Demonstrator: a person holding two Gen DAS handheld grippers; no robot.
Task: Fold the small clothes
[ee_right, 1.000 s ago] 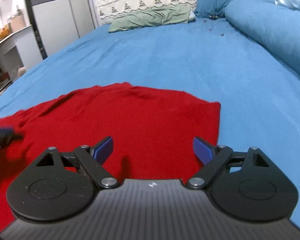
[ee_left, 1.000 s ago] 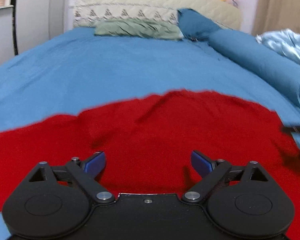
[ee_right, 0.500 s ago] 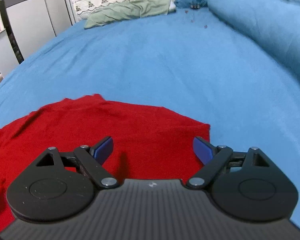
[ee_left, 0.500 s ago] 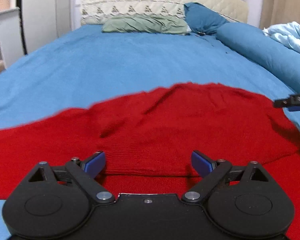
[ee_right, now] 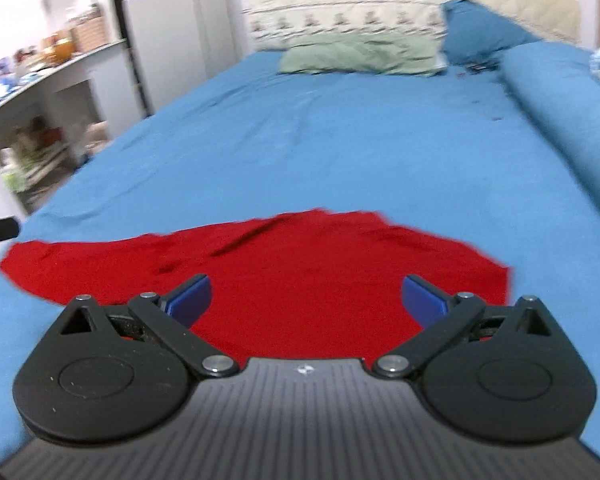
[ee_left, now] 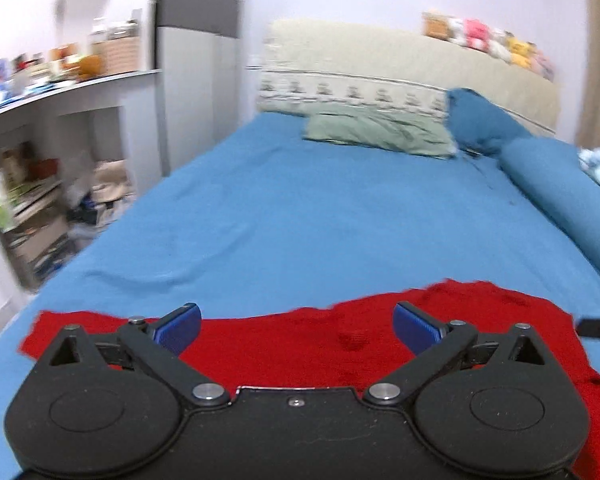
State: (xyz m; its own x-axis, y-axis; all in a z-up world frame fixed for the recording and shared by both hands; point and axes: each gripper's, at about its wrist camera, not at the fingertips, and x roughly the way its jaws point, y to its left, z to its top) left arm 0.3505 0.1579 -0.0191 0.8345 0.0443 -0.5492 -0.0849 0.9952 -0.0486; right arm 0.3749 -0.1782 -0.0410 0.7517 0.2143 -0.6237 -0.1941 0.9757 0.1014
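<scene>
Lying spread on the blue bed sheet (ee_left: 300, 216), the red garment (ee_right: 300, 276) looks unfolded or only partly folded, so most of the folding seems left to do. The left gripper (ee_left: 296, 326) hangs over it with jaws wide apart and nothing between them; the right gripper (ee_right: 306, 296) likewise stands open and empty above the cloth. No basket or box for folded clothes shows near the garment.

The garment (ee_right: 300, 276) lies on the bed's (ee_right: 340, 152) near end; pillows (ee_right: 360, 56) at the far end, shelves (ee_right: 40, 120) left.
</scene>
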